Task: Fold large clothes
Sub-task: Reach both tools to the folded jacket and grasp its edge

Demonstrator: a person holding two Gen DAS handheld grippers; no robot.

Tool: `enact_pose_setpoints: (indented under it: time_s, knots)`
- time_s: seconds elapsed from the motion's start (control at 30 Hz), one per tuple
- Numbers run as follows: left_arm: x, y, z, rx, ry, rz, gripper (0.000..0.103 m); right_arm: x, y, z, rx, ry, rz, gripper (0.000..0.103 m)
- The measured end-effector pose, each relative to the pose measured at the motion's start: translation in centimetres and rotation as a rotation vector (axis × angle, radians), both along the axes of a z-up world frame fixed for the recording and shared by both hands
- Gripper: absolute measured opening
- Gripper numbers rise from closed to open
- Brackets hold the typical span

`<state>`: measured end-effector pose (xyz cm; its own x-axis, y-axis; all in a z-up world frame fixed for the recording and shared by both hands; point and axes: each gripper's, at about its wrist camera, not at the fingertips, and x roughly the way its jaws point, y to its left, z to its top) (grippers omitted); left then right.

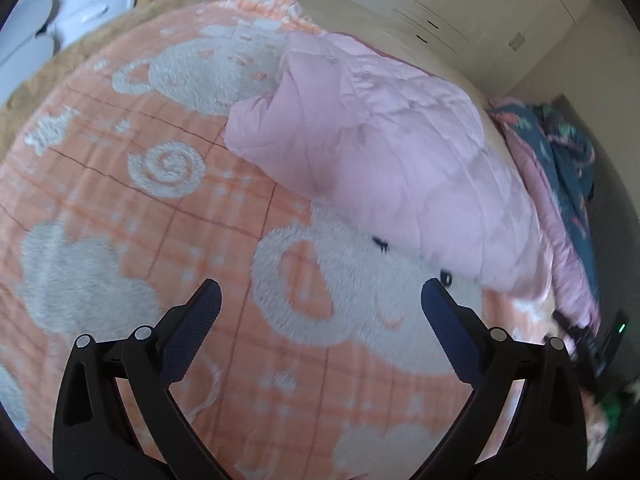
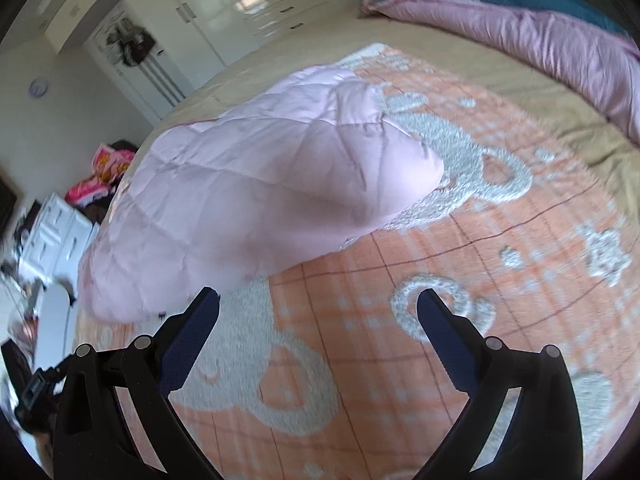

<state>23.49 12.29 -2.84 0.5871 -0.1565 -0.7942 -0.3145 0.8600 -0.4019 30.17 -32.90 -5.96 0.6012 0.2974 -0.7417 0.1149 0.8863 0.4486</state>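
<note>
A pale pink quilted jacket (image 1: 384,152) lies folded in a puffy bundle on an orange blanket (image 1: 120,208) with white bear patterns. In the right wrist view the jacket (image 2: 248,200) lies ahead and left of the fingers. My left gripper (image 1: 320,300) is open and empty, above the blanket, with the jacket ahead and to the right. My right gripper (image 2: 318,308) is open and empty, just short of the jacket's near edge. Both hover apart from the cloth.
The orange blanket (image 2: 440,280) covers a tan bed sheet (image 2: 460,64). A rumpled purple and teal duvet (image 2: 540,28) lies at the far side, also seen in the left wrist view (image 1: 560,184). White wardrobes (image 1: 460,4) line the wall. White drawers (image 2: 60,232) stand beside the bed.
</note>
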Motion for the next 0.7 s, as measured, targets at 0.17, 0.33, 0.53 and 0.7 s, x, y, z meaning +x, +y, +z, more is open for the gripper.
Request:
enact_pose_setpoints:
  time_s: [0.17, 0.33, 0.53, 0.7]
  knots:
    - [3.3, 1.0, -0.5, -0.087, -0.022, 0.065, 0.094, 2.9, -1.3, -1.9, 0.099, 0.043, -0.113, 0.099]
    - [5.8, 2.2, -1.5, -0.161, -0.022, 0.131, 0.094, 5.3, -1.7, -2.7, 0.148, 0.051, -0.157, 0.099]
    - [8.3, 4.3, -3.6, -0.287, -0.010, 0.235, 0.094, 7.3, -1.0, -3.7, 0.172, 0.067, -0.152, 0.099]
    - [9.9, 5.1, -5.3, -0.358, -0.016, 0.273, 0.094, 8.4, -0.5, -4.3, 0.177, 0.061, -0.141, 0.099]
